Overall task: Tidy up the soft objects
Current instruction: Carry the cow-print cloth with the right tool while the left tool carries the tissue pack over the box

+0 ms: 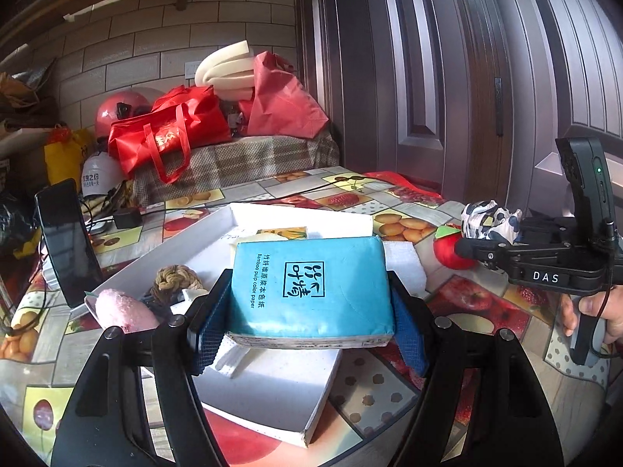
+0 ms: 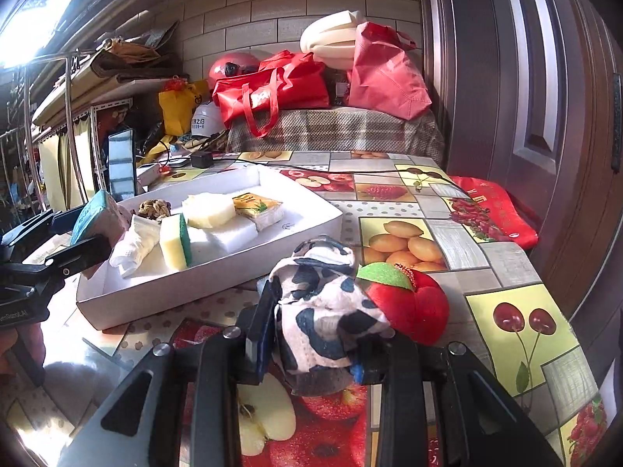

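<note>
Your left gripper (image 1: 309, 321) is clamped on the blue tissue pack (image 1: 311, 292), blue pads pressing its two short ends, so its long axis runs crosswise between the fingers and its printed face tilts up toward the camera. It hangs above the near end of the white tray (image 2: 249, 268), not resting on anything.

Your right gripper (image 2: 311, 346) is squeezed tight on a bunched black-and-white patterned cloth (image 2: 327, 307), which stands up between the jaws, just off the tray's long right wall and touching the red plush apple (image 2: 409, 311) on the tablecloth (image 2: 486, 264).

The tray lies at a slant toward the table's left edge. Inside it: a knotted rope ball (image 2: 153, 208), a white sock (image 2: 136, 243), a yellow-green sponge (image 2: 175, 241), a pale round sponge (image 2: 208, 210), a white foam block (image 2: 233, 235) and a yellow tissue packet (image 2: 259, 206). A pink fuzzy piece (image 1: 122, 309) sits at the tray's near-left wall. The far end of the tray floor is bare, and the table's right half is open up to the door-side edge
</note>
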`<move>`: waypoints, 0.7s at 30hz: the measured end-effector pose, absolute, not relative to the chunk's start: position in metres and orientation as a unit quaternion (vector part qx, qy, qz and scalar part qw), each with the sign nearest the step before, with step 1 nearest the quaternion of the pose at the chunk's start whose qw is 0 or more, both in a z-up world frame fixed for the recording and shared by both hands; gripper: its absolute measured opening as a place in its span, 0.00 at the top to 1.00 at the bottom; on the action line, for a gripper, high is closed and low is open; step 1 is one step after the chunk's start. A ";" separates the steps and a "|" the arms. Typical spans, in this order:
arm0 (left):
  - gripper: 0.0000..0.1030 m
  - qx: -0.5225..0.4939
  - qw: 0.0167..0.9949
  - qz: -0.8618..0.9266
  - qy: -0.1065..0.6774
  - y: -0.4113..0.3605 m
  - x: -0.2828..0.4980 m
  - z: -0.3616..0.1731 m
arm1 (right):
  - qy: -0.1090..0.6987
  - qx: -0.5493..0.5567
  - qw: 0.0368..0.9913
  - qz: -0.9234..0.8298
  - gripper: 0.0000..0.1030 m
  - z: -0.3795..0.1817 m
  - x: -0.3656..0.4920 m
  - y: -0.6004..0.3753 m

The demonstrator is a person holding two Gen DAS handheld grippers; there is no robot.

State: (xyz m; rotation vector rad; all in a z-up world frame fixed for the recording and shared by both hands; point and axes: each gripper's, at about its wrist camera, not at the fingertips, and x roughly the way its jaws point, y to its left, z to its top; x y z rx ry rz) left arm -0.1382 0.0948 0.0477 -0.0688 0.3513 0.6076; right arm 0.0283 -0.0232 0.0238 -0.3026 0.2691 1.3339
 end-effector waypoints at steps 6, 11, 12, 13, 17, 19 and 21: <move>0.28 -0.050 0.934 0.310 0.171 0.107 -0.145 0.046 | 0.099 -0.166 0.753 0.629 0.70 0.022 0.000 -0.008; 0.28 -0.047 0.930 0.326 0.165 0.116 -0.151 0.046 | 0.088 -0.182 0.748 0.632 0.70 0.021 -0.012 0.002; 0.28 -0.051 0.928 0.330 0.165 0.119 -0.153 0.045 | 0.090 -0.182 0.747 0.633 0.70 0.021 -0.012 0.004; 0.28 -0.054 0.926 0.335 0.164 0.124 -0.155 0.045 | 0.093 -0.182 0.747 0.633 0.70 0.021 -0.012 0.006; 0.28 -0.066 0.918 0.355 0.163 0.140 -0.162 0.044 | 0.111 -0.178 0.743 0.636 0.70 0.021 -0.009 0.015; 0.28 -0.070 0.914 0.364 0.163 0.147 -0.164 0.043 | 0.120 -0.175 0.740 0.638 0.70 0.021 -0.008 0.018; 0.28 -0.077 0.910 0.373 0.164 0.155 -0.167 0.043 | 0.126 -0.171 0.738 0.640 0.70 0.021 -0.006 0.022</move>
